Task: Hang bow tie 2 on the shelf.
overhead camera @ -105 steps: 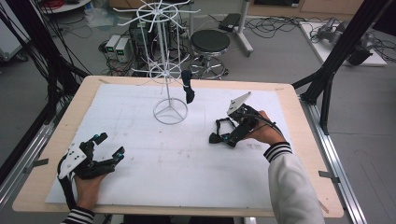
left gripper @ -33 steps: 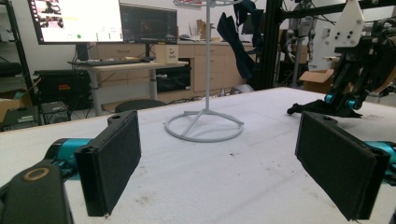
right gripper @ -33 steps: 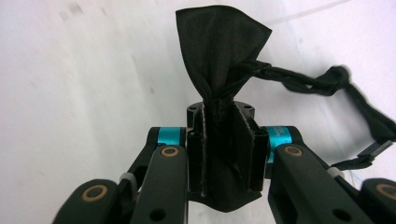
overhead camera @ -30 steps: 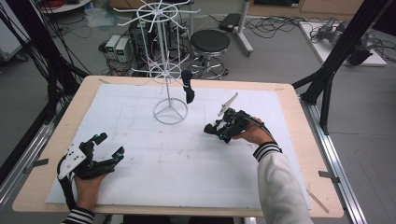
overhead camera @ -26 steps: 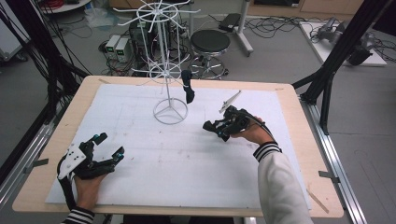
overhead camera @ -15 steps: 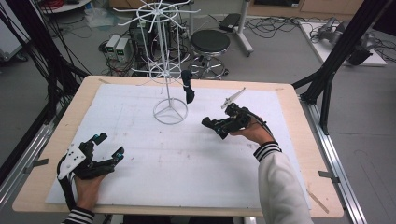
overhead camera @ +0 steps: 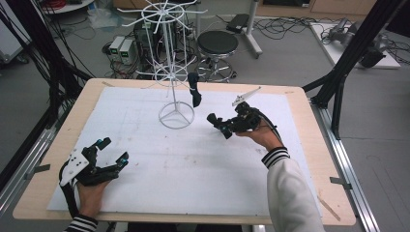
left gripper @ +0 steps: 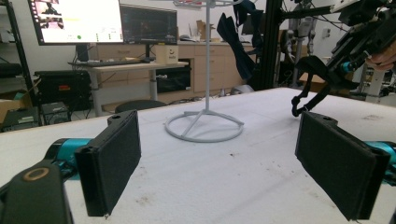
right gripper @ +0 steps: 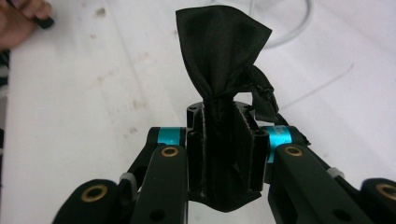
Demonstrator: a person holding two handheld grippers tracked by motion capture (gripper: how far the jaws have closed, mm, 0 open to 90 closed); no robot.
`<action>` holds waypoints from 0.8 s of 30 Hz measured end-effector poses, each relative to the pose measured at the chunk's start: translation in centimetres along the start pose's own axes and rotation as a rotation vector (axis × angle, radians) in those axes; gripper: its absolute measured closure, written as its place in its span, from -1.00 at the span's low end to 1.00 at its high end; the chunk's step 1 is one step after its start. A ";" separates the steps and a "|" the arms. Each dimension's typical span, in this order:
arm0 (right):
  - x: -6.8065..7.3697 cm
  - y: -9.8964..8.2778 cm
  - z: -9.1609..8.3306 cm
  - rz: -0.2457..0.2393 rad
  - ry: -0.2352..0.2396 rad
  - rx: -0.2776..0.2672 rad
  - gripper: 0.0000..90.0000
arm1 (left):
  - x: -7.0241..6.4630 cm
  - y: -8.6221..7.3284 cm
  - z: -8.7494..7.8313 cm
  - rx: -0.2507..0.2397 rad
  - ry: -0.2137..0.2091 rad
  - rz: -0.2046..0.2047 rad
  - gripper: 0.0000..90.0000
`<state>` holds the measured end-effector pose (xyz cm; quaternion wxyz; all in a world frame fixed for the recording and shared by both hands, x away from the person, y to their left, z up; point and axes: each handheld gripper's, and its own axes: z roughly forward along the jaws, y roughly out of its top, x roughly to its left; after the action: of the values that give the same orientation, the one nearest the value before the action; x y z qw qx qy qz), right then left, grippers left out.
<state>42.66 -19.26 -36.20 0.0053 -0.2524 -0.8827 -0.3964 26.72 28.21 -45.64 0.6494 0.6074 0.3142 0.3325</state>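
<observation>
1. Holding a black cloth [right gripper: 219, 70], the right hand-held gripper [overhead camera: 227, 126] is closed tight on it; in the right gripper view the cloth is bunched between the jaws and fans out above them.
2. Compared with a few seconds ago, this hand-held gripper has moved a little toward the white rack [overhead camera: 170, 72] near the far edge of the table [overhead camera: 309, 121], and it now points at the rack's base.
3. I judge that this cloth will be hung on the rack, where another dark cloth [overhead camera: 194, 91] already hangs from a low arm, so the carrying step is almost done and the lift to a hook comes next.
4. The right hand [overhead camera: 263, 136] is raised just above the table, right of the middle, with the wrist turned so the jaws lie nearly level.
5. The left hand-held gripper [overhead camera: 110, 151] rests near the near left corner, as before, with jaws wide open and nothing between them.
</observation>
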 end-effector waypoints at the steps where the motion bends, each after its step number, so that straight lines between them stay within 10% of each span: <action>1: 0.1 0.1 0.0 0.000 0.006 -0.012 0.69 | 0.0 0.0 0.0 0.000 0.000 0.000 -0.68; 24: 1.8 2.0 -1.5 0.020 -0.053 -0.330 0.69 | 0.0 0.0 0.0 0.000 0.001 -0.001 -0.68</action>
<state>41.71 -18.44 -33.41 -0.0559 -0.2688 -0.8029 -0.5292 26.73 28.21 -45.64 0.6493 0.6074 0.3147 0.3325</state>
